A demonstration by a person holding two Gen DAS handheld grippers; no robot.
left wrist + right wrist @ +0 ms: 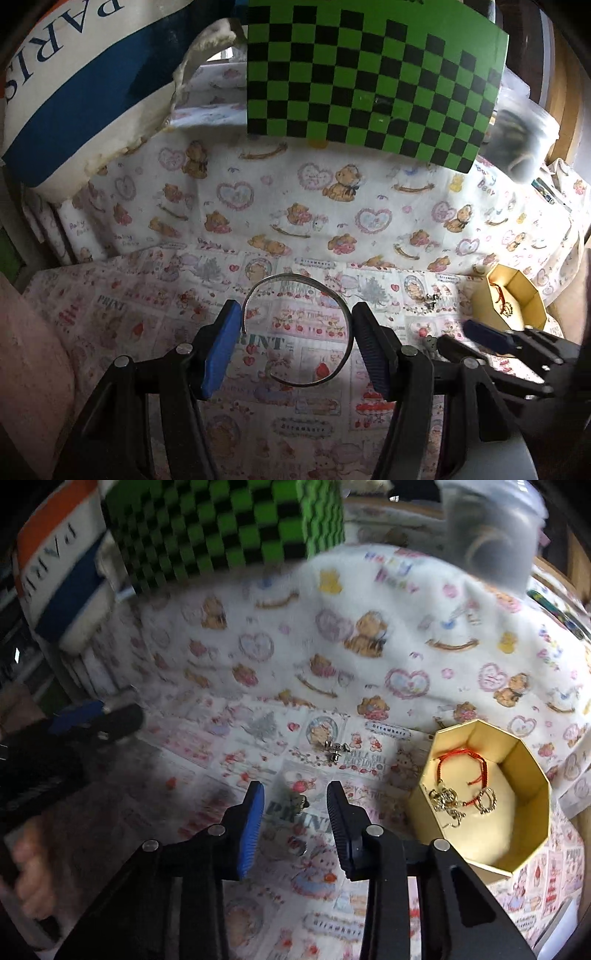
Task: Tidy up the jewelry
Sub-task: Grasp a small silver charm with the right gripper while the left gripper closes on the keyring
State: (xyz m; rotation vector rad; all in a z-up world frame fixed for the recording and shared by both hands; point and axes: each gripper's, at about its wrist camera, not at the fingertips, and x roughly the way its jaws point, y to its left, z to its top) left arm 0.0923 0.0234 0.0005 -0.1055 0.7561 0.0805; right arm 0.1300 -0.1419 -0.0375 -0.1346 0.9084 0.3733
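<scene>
While our left gripper (pixel 295 347) pinches a silver open bangle (pixel 295 328) between its fingers above the printed cloth (pixel 147 314), our right gripper (pixel 295 823) holds nothing, fingers partly spread around a small dark charm (pixel 295 800). Beside it sits an open gold box (pixel 532 775) holding a red cord bracelet (pixel 458 764).

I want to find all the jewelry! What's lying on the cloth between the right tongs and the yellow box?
Nothing: in the right wrist view, only bare printed cloth separates the right tongs from the yellow box.
</scene>
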